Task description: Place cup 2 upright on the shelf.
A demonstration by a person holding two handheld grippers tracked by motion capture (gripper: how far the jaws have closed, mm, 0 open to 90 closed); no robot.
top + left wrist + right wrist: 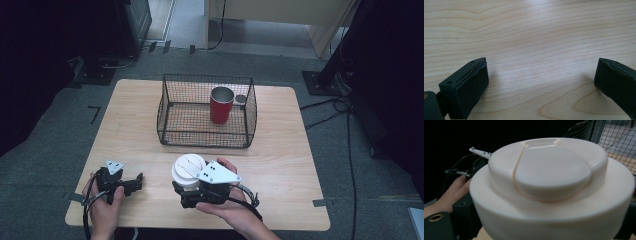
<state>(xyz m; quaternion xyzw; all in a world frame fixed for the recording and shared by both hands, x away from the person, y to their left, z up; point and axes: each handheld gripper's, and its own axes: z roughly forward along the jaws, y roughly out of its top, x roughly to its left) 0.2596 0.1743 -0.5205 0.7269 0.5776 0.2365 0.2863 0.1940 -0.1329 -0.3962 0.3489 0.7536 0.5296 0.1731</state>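
Note:
A white lidded cup [188, 170] stands near the front middle of the wooden table [280, 150], with my right gripper [192, 192] shut on its body from the near side. In the right gripper view the cup [549, 185] bulks up close between the jaws, its lid showing a tear-shaped flap. My left gripper [136, 183] rests at the front left of the table, open, nothing between its jaws. Its view looks down on bare wood, the left gripper [541, 82] spread wide just above it.
A black wire basket [200, 135] sits at the middle of the table and holds an upright red cup [221, 105] with a small grey round thing [241, 98] beside it. The basket's mesh [616, 137] rises behind the white cup. Cables trail on the floor at right.

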